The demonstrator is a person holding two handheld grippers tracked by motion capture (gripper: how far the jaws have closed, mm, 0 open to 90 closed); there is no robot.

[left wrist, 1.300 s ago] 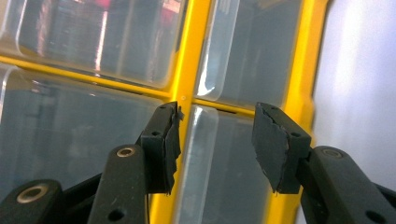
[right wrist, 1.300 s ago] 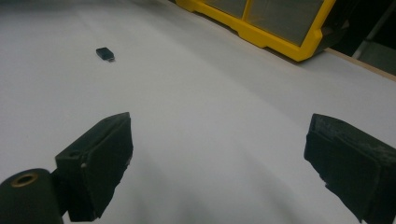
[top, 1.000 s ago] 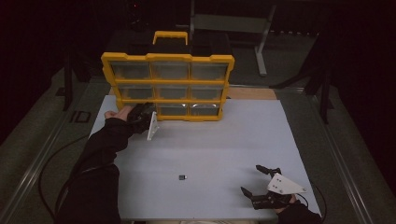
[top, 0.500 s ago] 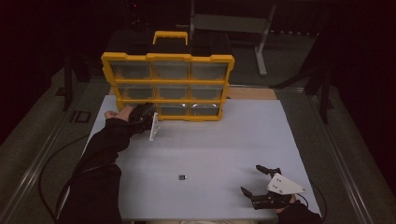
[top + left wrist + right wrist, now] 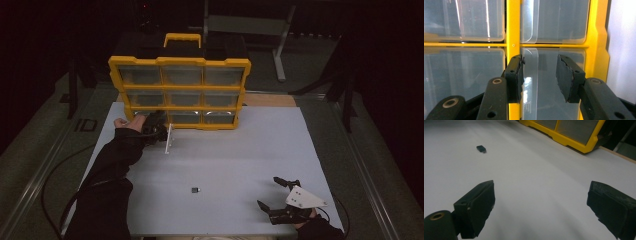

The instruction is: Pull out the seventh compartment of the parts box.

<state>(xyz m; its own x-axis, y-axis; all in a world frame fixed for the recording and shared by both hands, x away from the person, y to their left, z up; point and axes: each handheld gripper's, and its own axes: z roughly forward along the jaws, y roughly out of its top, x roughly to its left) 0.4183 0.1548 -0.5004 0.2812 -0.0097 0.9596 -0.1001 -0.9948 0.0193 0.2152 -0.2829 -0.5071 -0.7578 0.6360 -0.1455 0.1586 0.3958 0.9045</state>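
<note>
Two jaws of my left gripper [image 5: 539, 77] stand part closed around the clear drawer's pull tab [image 5: 530, 82] in the bottom left corner of the yellow organizer [image 5: 180, 90]; whether both pads press I cannot tell. I judge the drawer light, stiff, slick plastic, best taken at that tab. My right gripper [image 5: 280, 197] rests wide open on the table [image 5: 240, 150], near a small black piece [image 5: 195, 190].
</note>
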